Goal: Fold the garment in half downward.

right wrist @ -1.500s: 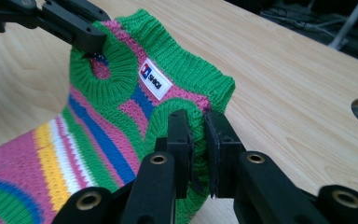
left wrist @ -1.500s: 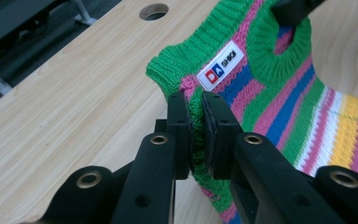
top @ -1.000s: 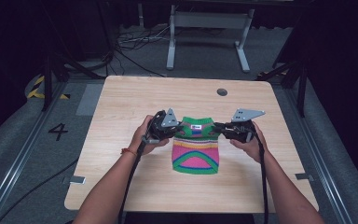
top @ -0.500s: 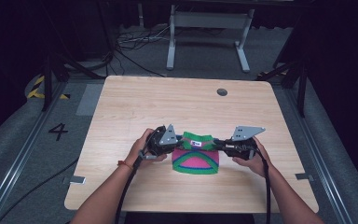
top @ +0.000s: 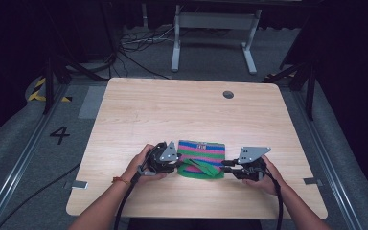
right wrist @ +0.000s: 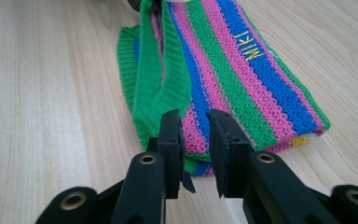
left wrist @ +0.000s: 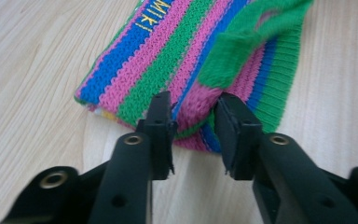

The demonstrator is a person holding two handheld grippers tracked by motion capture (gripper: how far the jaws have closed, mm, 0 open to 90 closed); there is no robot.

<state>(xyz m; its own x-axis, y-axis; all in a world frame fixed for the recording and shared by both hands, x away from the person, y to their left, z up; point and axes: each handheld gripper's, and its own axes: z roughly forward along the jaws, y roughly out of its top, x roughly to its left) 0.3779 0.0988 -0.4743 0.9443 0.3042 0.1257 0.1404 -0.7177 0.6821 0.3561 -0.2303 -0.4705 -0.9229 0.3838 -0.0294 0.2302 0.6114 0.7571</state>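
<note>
A knitted garment (top: 202, 155) in pink, green and blue stripes lies folded into a short band on the wooden table (top: 172, 110). Its green ribbed edge (top: 199, 168) curls over the near side. My left gripper (top: 176, 163) is at the band's left end and my right gripper (top: 224, 166) at its right end. The left gripper view has the fold's edge (left wrist: 191, 109) just at the tips of the left gripper (left wrist: 193, 119). Its jaws have just been opening and its pads stand off the knit. The right gripper (right wrist: 194, 128) stands the same way at the other end (right wrist: 242, 79), its gap narrower.
A round hole (top: 228, 94) is in the table near its far right. Bare wood stretches behind and to both sides of the garment. Beyond the far edge stand a metal frame (top: 211, 28) and floor cables (top: 134, 45). The near table edge is close behind my hands.
Both hands came toward the near edge and down, carrying the garment's far half over the near half. The jaws of both grippers have parted from the knit.
</note>
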